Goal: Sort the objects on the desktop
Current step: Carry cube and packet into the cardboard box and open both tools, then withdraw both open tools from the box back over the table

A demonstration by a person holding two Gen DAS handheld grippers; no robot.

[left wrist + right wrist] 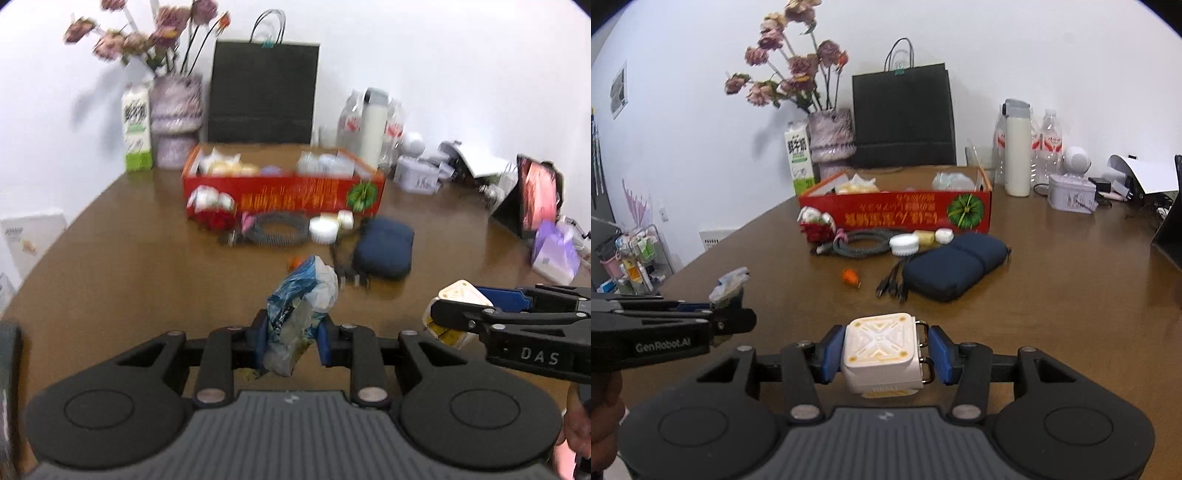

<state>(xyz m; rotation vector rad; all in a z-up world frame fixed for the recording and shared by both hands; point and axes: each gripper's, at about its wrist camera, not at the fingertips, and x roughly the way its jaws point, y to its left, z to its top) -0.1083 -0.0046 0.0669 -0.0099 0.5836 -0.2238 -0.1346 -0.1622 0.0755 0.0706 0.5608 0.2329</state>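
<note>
My left gripper (290, 341) is shut on a crumpled blue and white plastic packet (301, 306), held above the brown table (129, 266). My right gripper (884, 352) is shut on a white cube-shaped charger (881, 350) with metal prongs on its right side. Each gripper shows in the other view: the right one (454, 314) with the charger (458, 295), the left one (735, 314) with the packet (729, 284). A red cardboard box (897, 216) holding several items stands at the middle back. In front of it lie a coiled cable (860, 242), a white round lid (904, 243) and a dark blue pouch (955, 267).
A small orange object (849, 276) and a bundle of black cables (892, 286) lie mid-table. A black paper bag (903, 114), a flower vase (833, 142), a milk carton (799, 162), a white flask (1017, 147), water bottles and a tin (1071, 194) stand at the back.
</note>
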